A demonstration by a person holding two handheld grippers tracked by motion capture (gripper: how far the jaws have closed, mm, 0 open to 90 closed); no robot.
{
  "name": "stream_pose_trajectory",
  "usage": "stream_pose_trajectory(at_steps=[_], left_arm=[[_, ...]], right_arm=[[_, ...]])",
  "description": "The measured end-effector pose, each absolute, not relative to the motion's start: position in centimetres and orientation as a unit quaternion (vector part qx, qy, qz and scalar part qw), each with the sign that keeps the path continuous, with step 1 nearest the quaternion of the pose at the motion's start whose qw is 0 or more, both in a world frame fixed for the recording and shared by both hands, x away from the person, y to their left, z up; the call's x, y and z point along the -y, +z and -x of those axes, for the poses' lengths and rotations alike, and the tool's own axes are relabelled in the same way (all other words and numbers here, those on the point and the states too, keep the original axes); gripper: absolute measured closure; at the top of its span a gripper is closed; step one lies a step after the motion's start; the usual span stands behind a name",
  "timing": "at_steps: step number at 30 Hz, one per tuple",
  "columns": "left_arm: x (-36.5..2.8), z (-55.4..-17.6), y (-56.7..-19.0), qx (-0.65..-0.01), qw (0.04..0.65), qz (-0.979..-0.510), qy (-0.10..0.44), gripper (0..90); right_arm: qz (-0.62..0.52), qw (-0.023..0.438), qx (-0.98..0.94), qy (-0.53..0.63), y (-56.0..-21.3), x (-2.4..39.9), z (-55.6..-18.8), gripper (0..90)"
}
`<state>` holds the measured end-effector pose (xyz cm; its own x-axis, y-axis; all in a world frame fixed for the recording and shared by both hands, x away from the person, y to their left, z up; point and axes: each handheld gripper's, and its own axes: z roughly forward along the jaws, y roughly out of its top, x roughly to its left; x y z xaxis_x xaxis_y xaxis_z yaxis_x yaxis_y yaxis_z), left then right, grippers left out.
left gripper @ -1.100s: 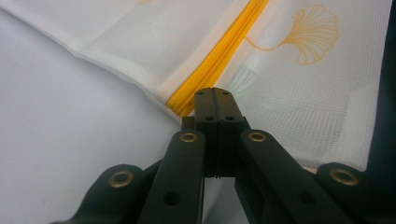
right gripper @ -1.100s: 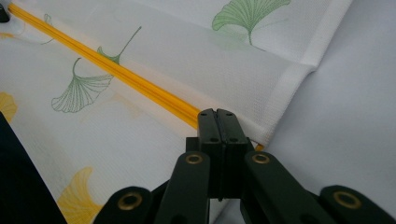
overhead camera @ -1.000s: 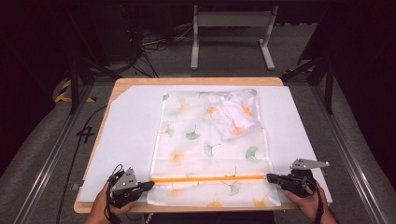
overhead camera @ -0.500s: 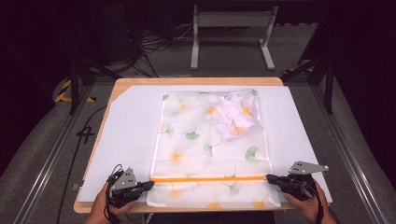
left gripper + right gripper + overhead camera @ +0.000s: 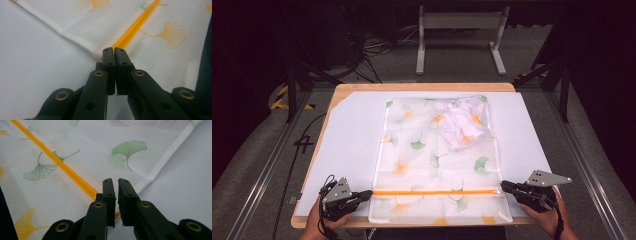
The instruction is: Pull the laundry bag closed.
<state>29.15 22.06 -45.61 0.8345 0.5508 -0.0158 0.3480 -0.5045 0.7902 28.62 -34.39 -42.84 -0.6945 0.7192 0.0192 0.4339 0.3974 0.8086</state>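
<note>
White sheeting [image 5: 352,135] covers the wooden table [image 5: 422,87], dark floor and cables beyond. Left gripper [image 5: 114,50] has its jaws pressed together, pinching the near-left end of the orange zipper [image 5: 434,192]. Right gripper [image 5: 114,181] sits at the zipper's other end, jaws a sliver apart, straddling the orange strip at the bag's edge. Between them lies the mesh laundry bag [image 5: 412,165], flat, printed with ginkgo leaves, a crumpled white garment [image 5: 464,127] inside its far-right corner.
</note>
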Motion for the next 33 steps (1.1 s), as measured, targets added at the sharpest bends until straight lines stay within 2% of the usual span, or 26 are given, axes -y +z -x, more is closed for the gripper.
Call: stream_pose_trajectory(at_steps=[6,9,11,19,20,23,29,33], left_arm=[[-22.3,-29.2,-45.4,-0.269,0.415,-0.857,0.144,80.7],[-22.5,-29.3,-45.2,-0.276,0.411,-0.854,0.161,71.6],[-22.6,-29.4,-45.1,-0.277,0.403,-0.854,0.176,66.8],[-23.3,-30.2,-44.7,-0.303,0.396,-0.84,0.214,47.5],[-23.5,-30.4,-44.6,-0.309,0.393,-0.838,0.22,47.5],[-24.1,-31.1,-44.5,-0.322,0.396,-0.828,0.233,40.6],[-25.8,-32.0,-44.6,-0.346,0.4,-0.813,0.244,32.7],[-27.1,-32.2,-44.8,-0.366,0.405,-0.801,0.245,22.7]], right_arm=[[-0.325,0.235,-0.827,0.393,-42.4,34.2,-28.4,78.8],[-0.318,0.254,-0.827,0.388,-42.3,34.1,-28.5,73.1],[-0.324,0.255,-0.822,0.392,-42.2,34.3,-28.8,66.7],[-0.335,0.288,-0.804,0.397,-41.8,35.4,-30.1,53.3],[-0.335,0.288,-0.804,0.397,-41.8,35.4,-30.1,53.3],[-0.346,0.305,-0.794,0.395,-41.7,36.1,-30.7,45.0],[-0.368,0.32,-0.777,0.398,-41.5,37.5,-31.6,33.6],[-0.381,0.328,-0.769,0.394,-41.7,38.6,-31.9,27.6]])
